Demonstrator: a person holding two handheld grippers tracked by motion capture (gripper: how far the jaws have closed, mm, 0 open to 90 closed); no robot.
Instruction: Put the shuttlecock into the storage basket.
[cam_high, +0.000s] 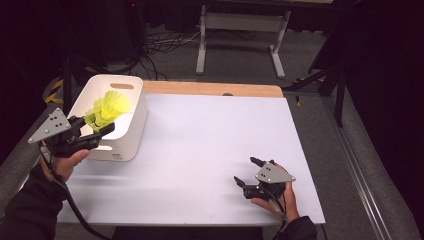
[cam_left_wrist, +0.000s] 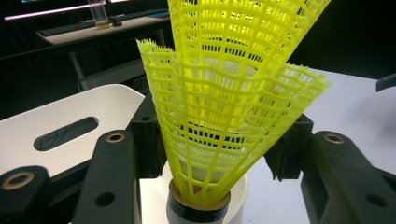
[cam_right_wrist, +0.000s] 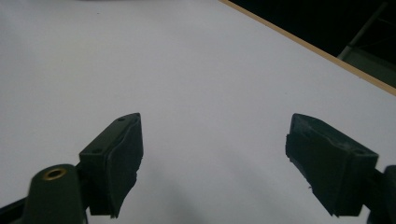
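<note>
Yellow shuttlecocks (cam_left_wrist: 219, 107), nested, sat clamped in your left gripper (cam_high: 95, 131) over the white bin (cam_high: 131, 131), seemingly ready for dropping; your right gripper (cam_high: 248, 172) rested wide open and empty on the table (cam_high: 200, 145).

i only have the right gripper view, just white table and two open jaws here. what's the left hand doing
Observer: The left gripper is shut on a stack of yellow shuttlecocks, nested one inside another.
Operator: where is it holding them
Observer: In the high view they hang over the open top of a white bin at the table's left edge.
Operator: are they inside the bin yet
Observer: Not released; the left gripper view has the jaws pressed against the mesh skirt on both sides, cork base pointing down.
Operator: how far is my gripper from that
Observer: The right gripper sits open near the table's front right, well apart from the bin.
</note>
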